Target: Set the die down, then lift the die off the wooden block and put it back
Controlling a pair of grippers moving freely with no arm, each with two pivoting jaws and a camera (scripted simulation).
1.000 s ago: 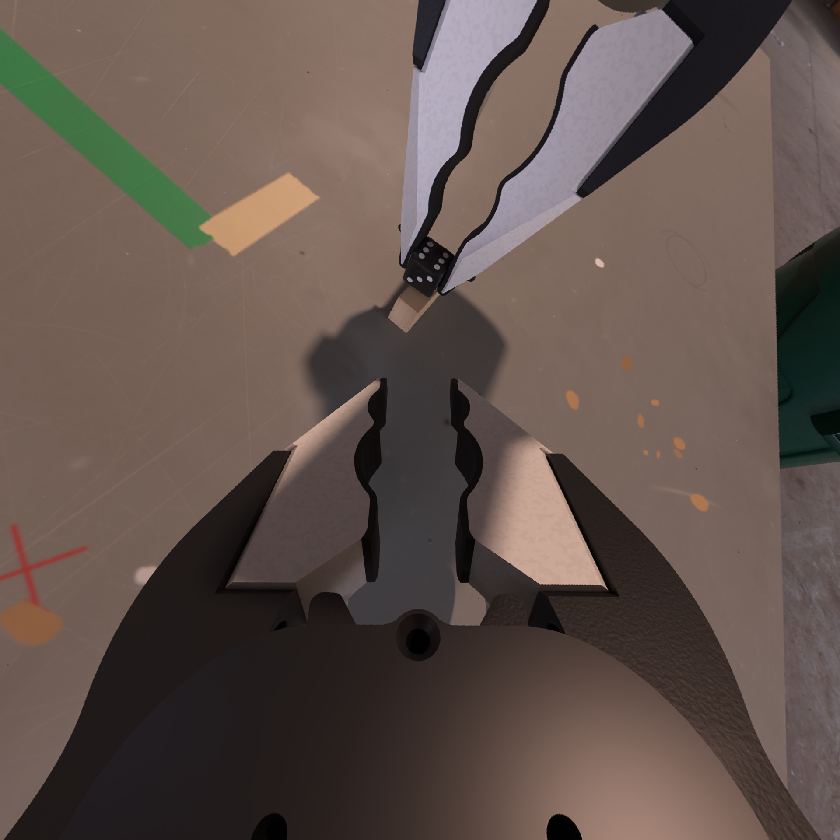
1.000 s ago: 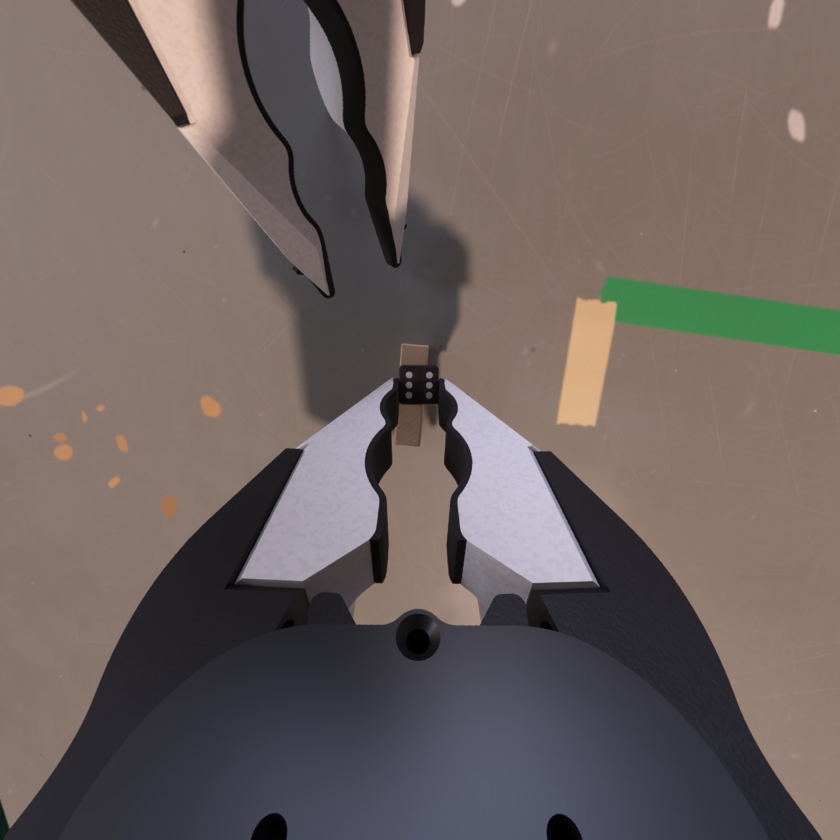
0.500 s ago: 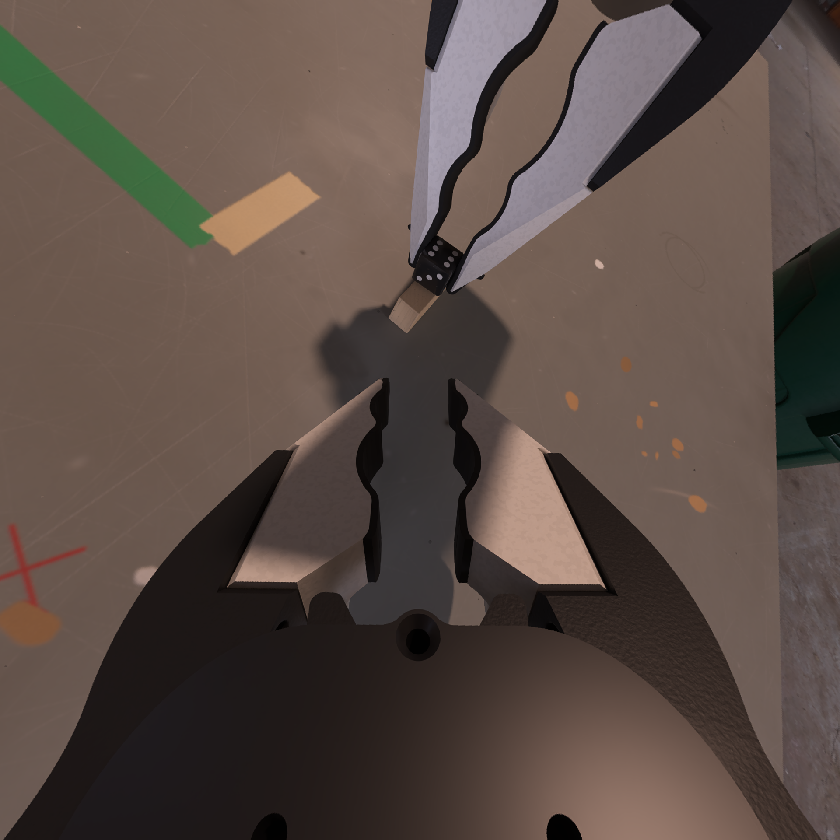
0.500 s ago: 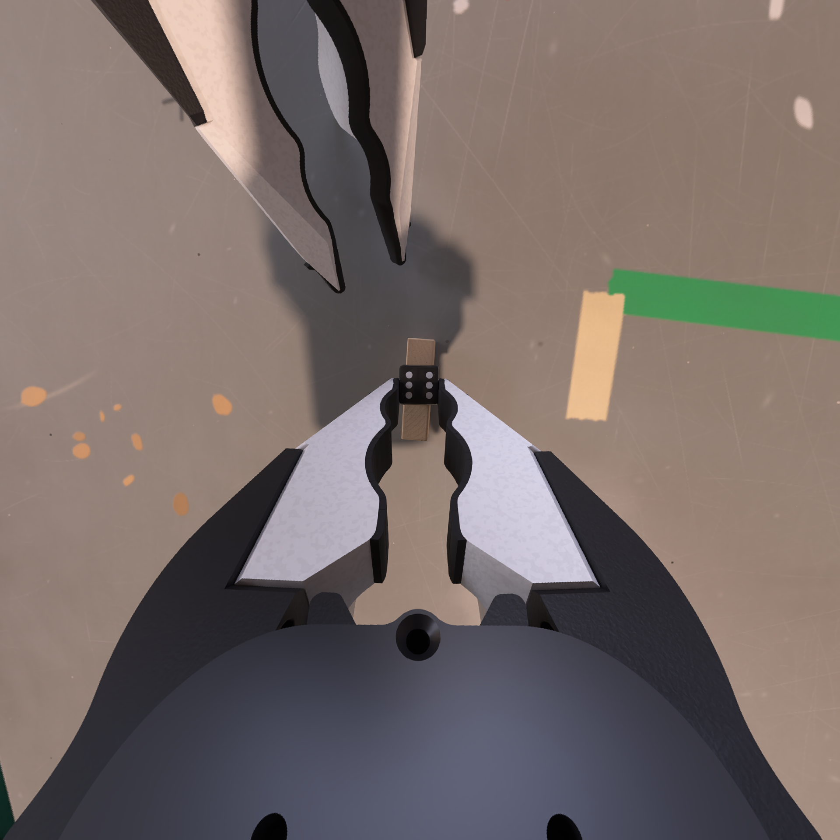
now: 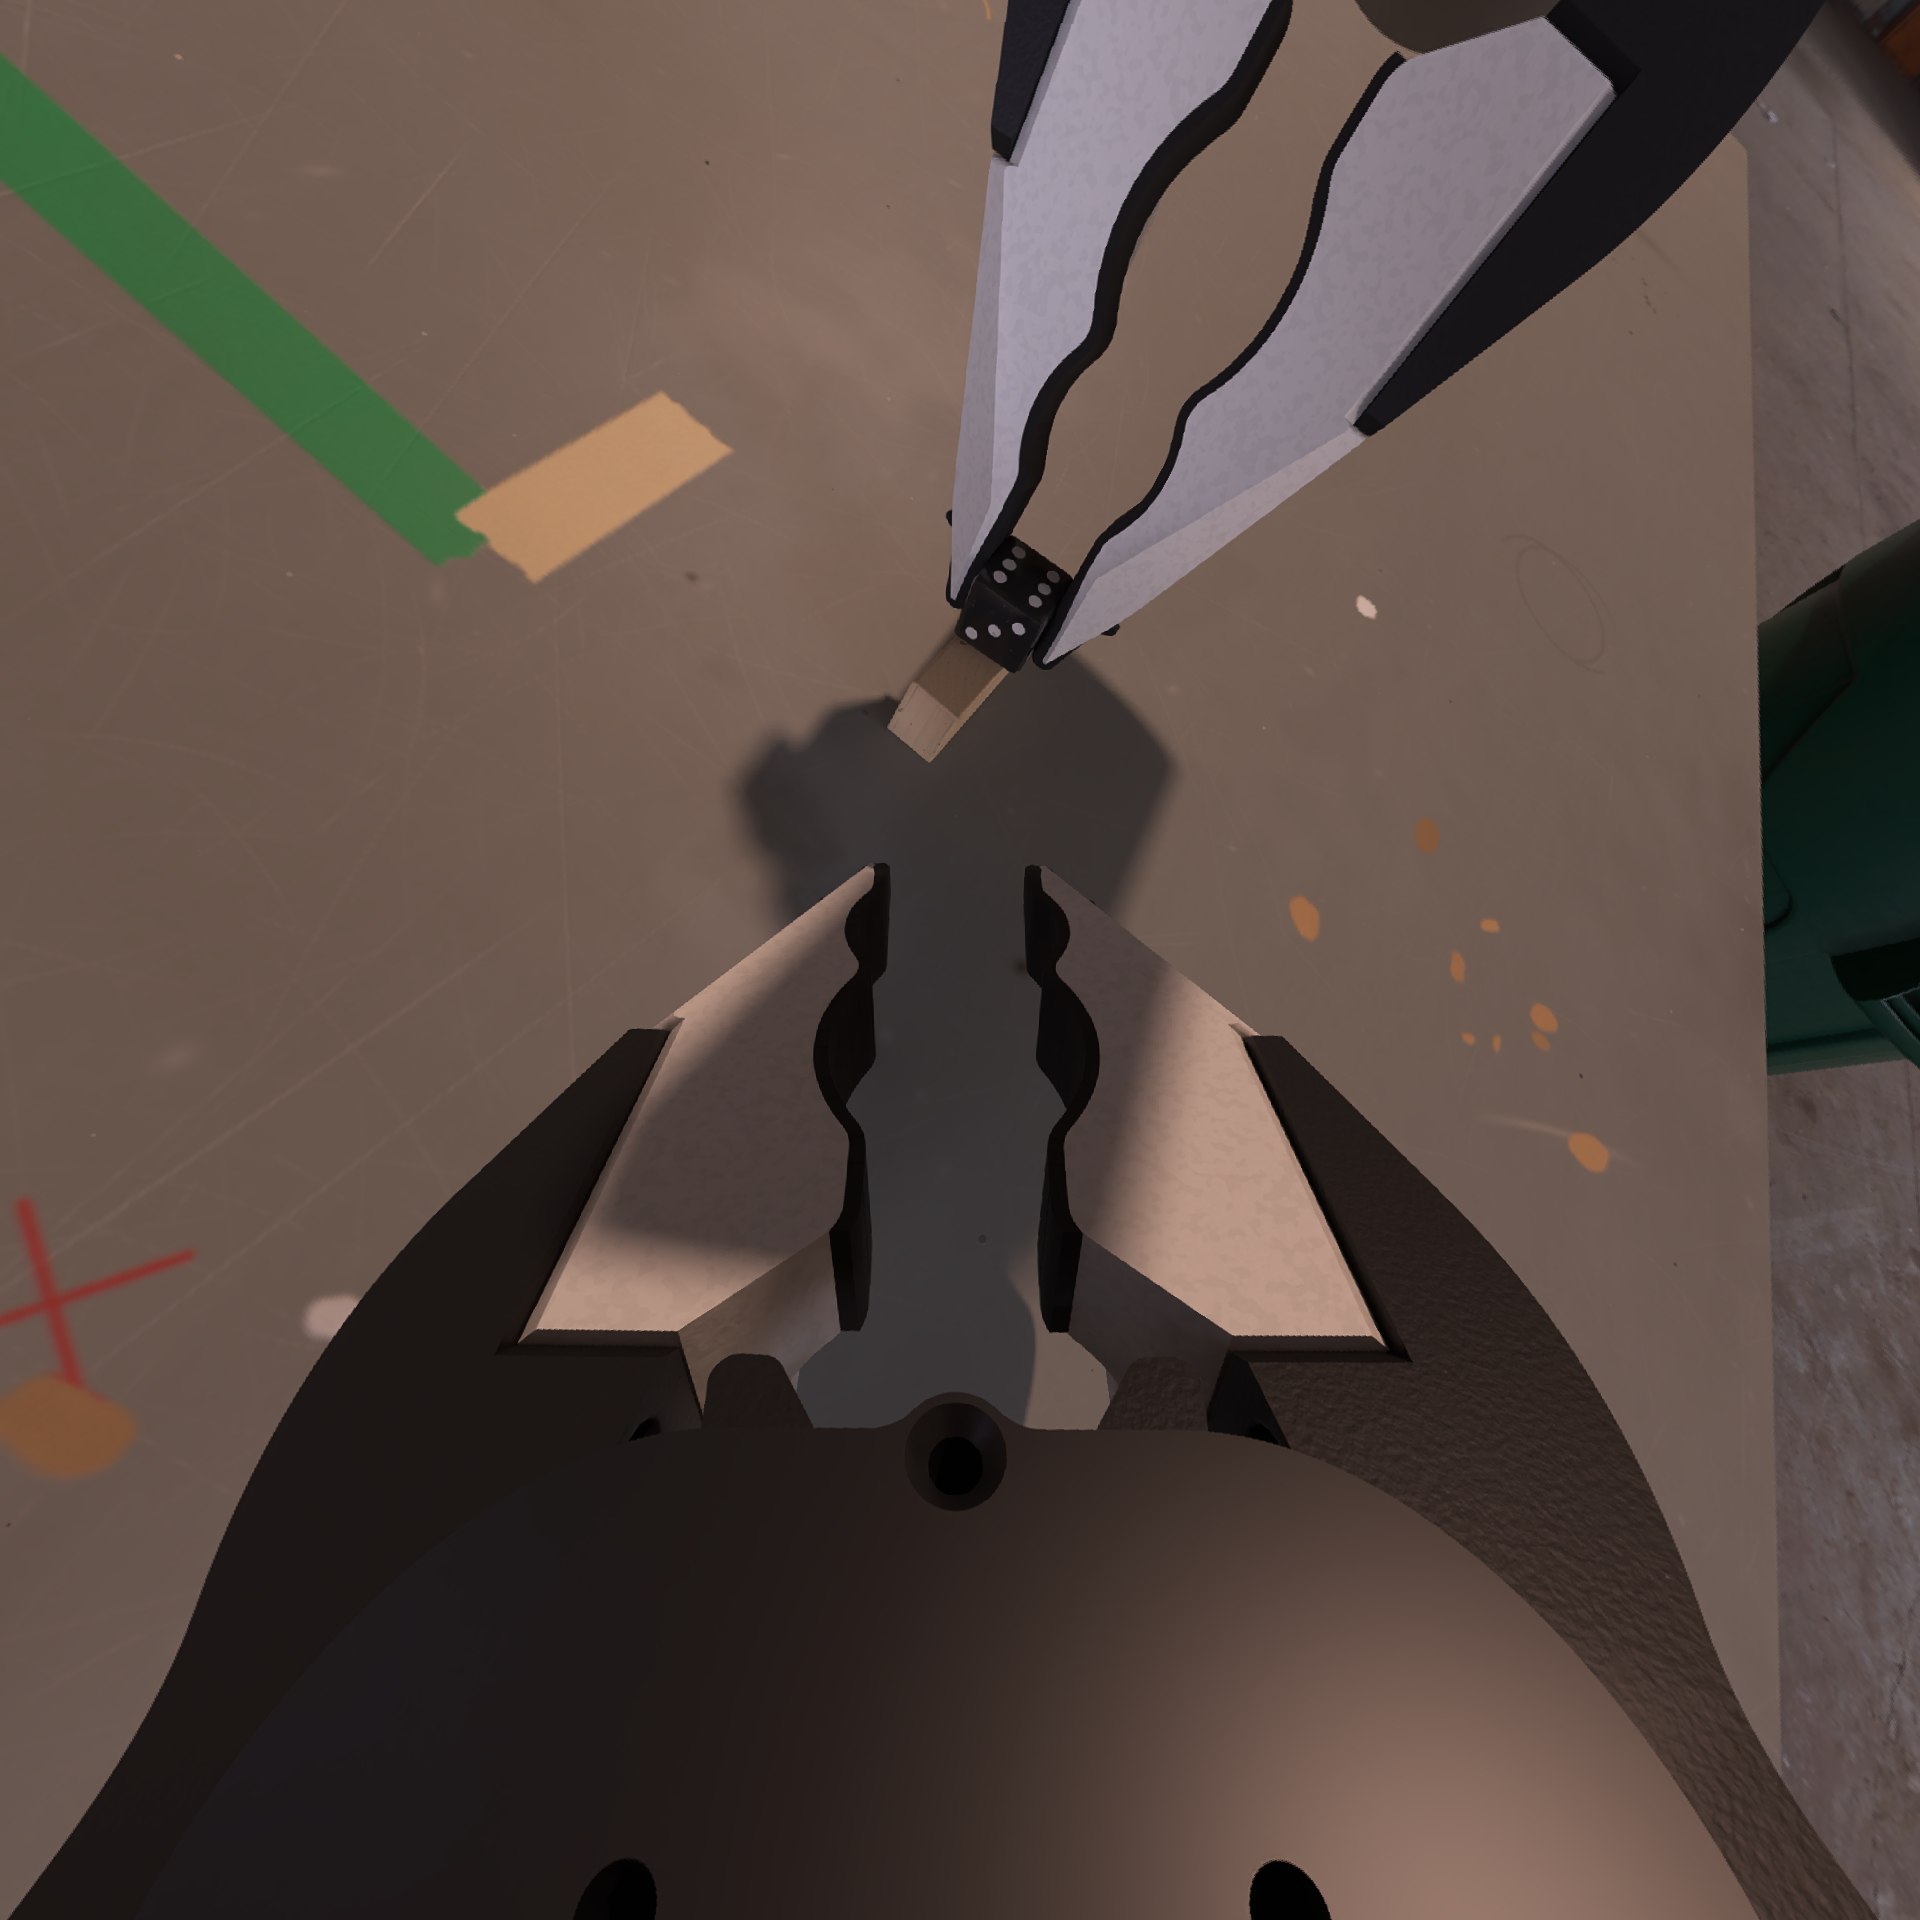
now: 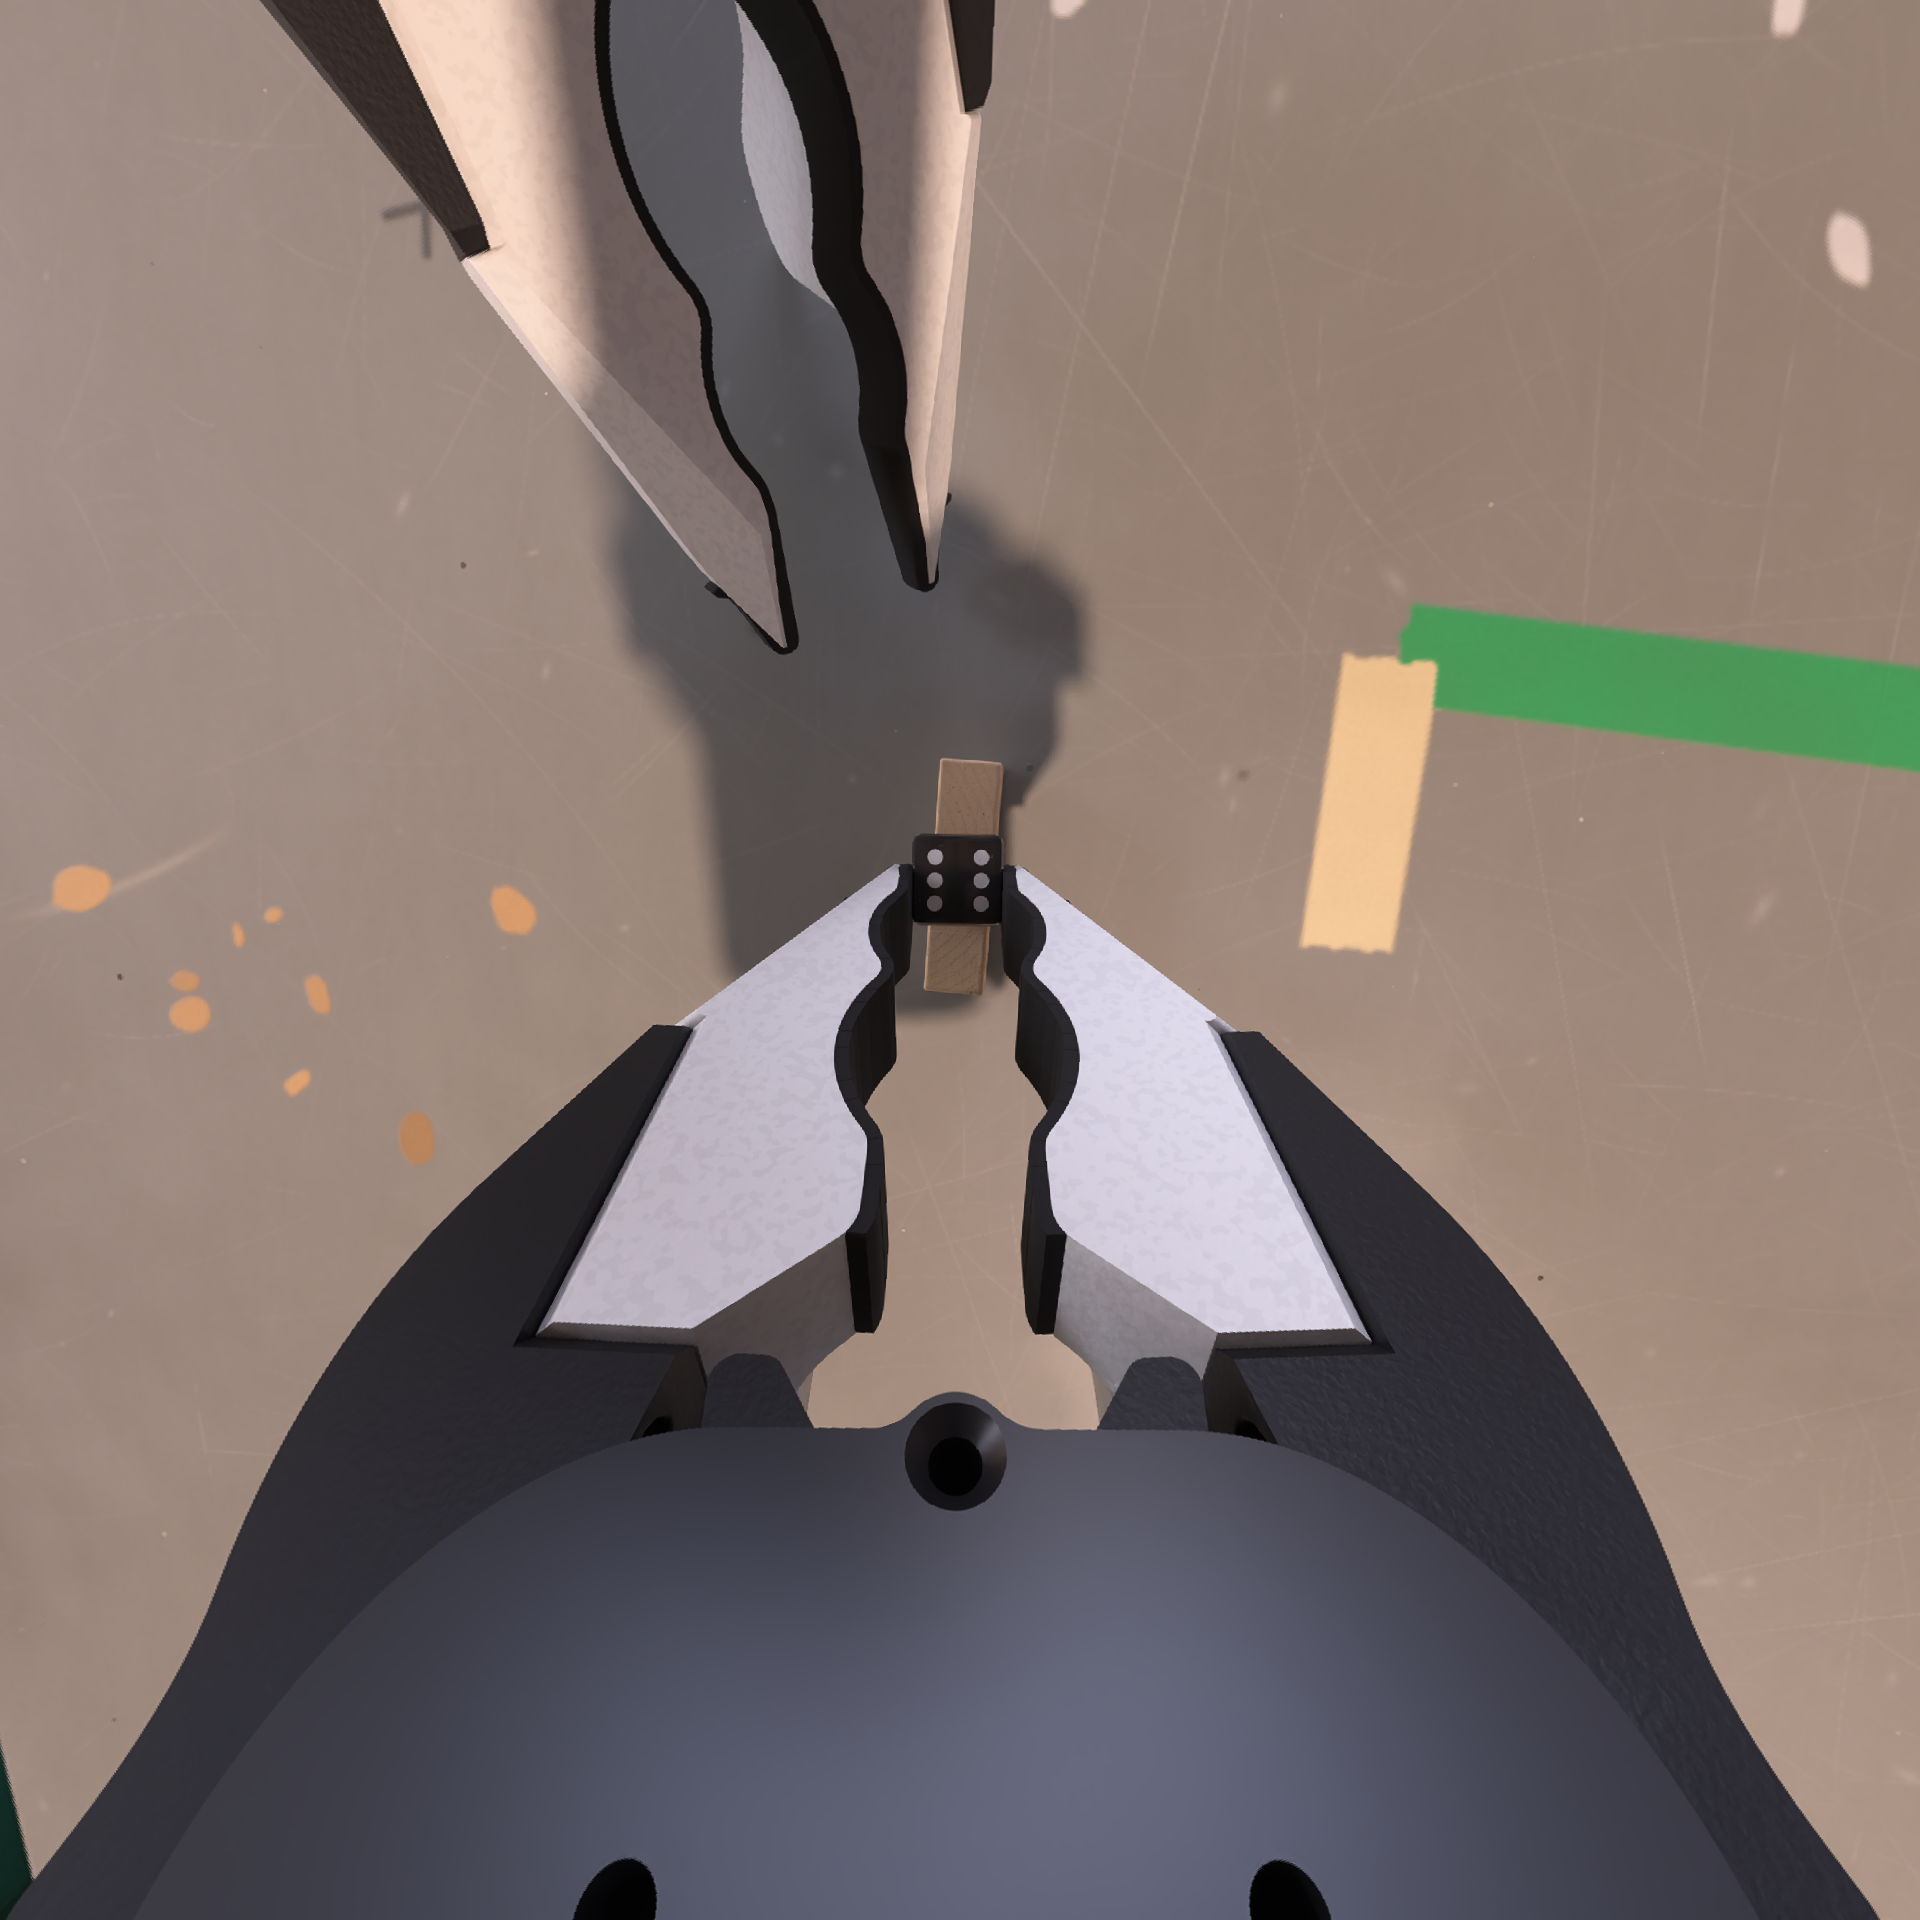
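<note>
My right gripper is shut on a small black die with white pips, holding it between its fingertips above a small wooden block that lies on the brown table. In the left wrist view the die sits in the right gripper over the far end of the wooden block; whether it touches the block I cannot tell. My left gripper is open and empty, hovering short of the block. It shows in the right wrist view beyond the block.
Green tape and a tan tape strip lie on the table to the left. Orange paint spots and the table's right edge are at the right, with a dark green object beyond it. A red cross mark is at lower left.
The right gripper with the die has drawn back and up from the table; more of the wooden block shows under the die. The left gripper has stayed open and nearly still.
</note>
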